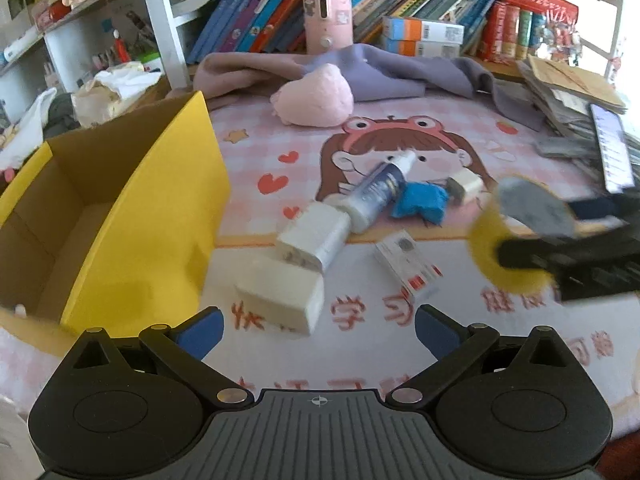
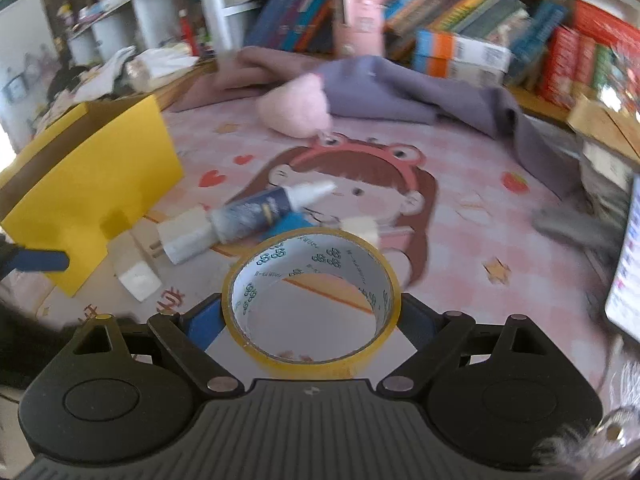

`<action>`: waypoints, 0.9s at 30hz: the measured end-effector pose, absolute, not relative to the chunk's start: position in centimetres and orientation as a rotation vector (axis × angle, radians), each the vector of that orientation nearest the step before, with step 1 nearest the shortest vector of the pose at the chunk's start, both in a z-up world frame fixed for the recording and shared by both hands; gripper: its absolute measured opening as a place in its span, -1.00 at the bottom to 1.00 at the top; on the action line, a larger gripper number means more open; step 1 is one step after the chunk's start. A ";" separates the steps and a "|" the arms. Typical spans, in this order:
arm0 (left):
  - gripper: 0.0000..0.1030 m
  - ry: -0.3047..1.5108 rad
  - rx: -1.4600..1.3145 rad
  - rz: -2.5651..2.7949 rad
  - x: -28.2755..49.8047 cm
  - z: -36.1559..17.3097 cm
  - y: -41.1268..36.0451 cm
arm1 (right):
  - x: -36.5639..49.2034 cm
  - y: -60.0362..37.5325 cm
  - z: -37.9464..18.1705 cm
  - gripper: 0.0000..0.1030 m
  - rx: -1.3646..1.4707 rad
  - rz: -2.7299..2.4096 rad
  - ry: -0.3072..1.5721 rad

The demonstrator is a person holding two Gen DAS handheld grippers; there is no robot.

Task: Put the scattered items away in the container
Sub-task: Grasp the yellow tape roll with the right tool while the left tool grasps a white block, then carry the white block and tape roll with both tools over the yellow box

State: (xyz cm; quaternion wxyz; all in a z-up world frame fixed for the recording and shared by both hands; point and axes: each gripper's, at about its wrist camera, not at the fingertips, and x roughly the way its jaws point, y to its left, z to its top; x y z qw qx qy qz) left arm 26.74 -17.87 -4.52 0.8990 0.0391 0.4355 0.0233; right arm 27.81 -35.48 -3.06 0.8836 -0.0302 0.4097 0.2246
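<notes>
My right gripper is shut on a yellow tape roll and holds it above the mat; the tape roll and that gripper show at the right of the left wrist view. My left gripper is open and empty, just in front of a white block. A white charger, a dark tube with a white nozzle, a blue wad, a small white plug and a small card box lie on the mat. The open yellow cardboard box stands at the left.
A pink plush and a grey-purple cloth lie at the back of the cartoon mat. Behind them stand books and a pink cylinder. Stacked papers and a phone are at the right.
</notes>
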 end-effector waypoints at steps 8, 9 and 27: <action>0.70 0.924 0.024 0.147 29.8 -6.4 -16.3 | 25.9 -36.5 -3.3 0.75 -0.052 0.474 0.856; 0.65 0.926 0.022 0.157 30.0 -6.6 -16.2 | 25.7 -36.6 -3.3 0.75 -0.052 0.478 0.856; -0.06 0.894 -0.104 0.075 27.4 -4.2 -16.1 | 23.9 -36.1 -3.5 0.75 -0.060 0.511 0.853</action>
